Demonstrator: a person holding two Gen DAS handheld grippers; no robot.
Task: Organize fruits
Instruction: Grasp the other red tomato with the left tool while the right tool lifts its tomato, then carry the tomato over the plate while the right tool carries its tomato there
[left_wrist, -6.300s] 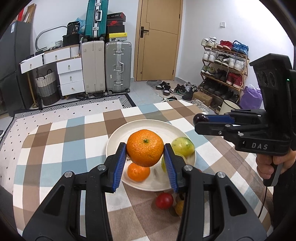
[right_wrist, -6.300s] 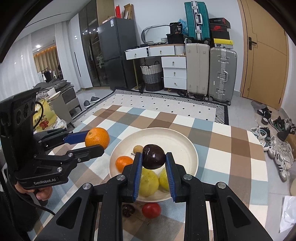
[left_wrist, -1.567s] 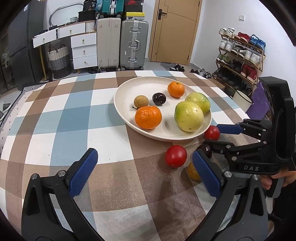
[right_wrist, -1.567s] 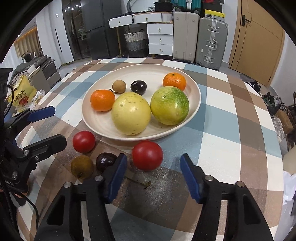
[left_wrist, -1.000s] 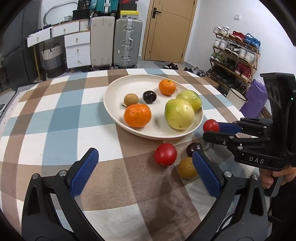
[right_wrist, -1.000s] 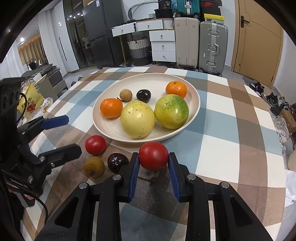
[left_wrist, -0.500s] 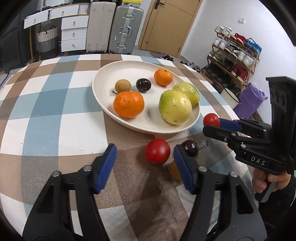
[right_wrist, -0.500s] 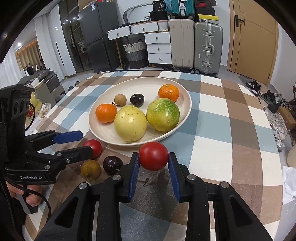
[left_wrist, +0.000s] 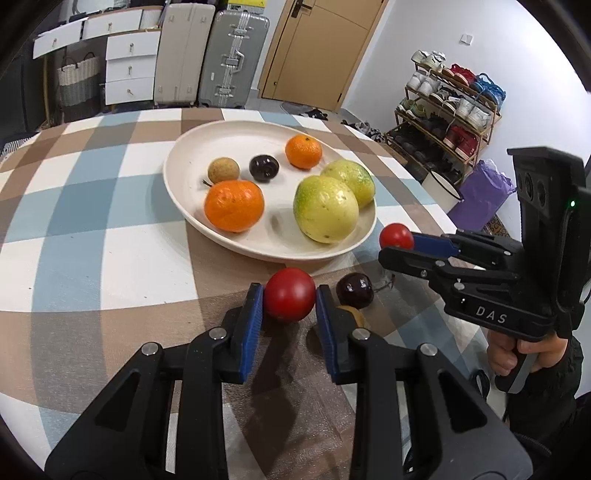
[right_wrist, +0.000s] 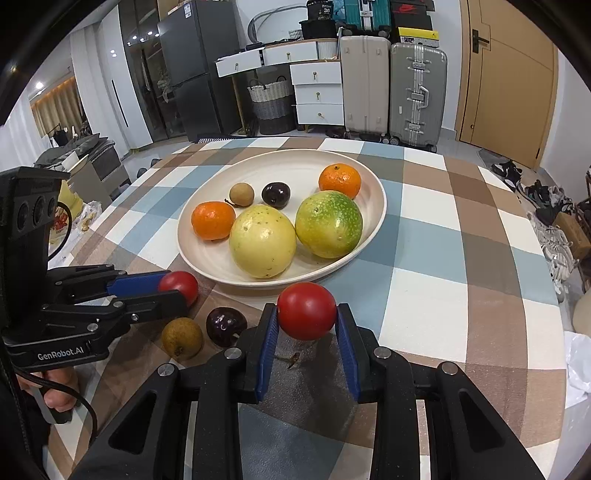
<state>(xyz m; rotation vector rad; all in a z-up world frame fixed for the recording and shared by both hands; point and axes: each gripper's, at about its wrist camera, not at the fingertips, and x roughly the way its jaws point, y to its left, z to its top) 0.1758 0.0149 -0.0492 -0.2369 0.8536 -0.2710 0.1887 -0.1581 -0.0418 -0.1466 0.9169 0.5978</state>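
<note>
A: Starting on the left, what is the left gripper (left_wrist: 289, 308) doing?

B: It is clamping a red tomato (left_wrist: 289, 300) between its blue pads, jaws narrowed to the width of the fruit. From the right wrist camera that same tomato (right_wrist: 180, 285) is sitting low by the checked tablecloth (right_wrist: 436, 236); I cannot tell whether it is touching the cloth.

A: And what is lying around it?

B: Just right of its fingertips a dark plum (left_wrist: 354, 290) is resting on the cloth, and a brownish fruit (right_wrist: 182, 338) is lying close beside the plum, half hidden behind the left gripper's right finger. Ahead of the gripper the cream plate (left_wrist: 177, 184) is holding a large orange (left_wrist: 233, 205), a longan (left_wrist: 223, 169), a second dark plum (left_wrist: 263, 167), a small orange (left_wrist: 303, 151) and two big yellow-green fruits (left_wrist: 325, 214), one partly behind the other.

A: Moving right, what is the right gripper (right_wrist: 306, 325) carrying?

B: It is gripping a second red tomato (right_wrist: 306, 311), jaws closed in against both sides of it. It is holding the fruit clear of the cloth, just short of the plate's near rim. Seen from the left wrist, this tomato (left_wrist: 396, 236) is hanging to the right of the plate, beside its rim.

A: Anything under it?

B: A small dried stem (right_wrist: 291, 359) is lying on the cloth between the right gripper's fingers.
</note>
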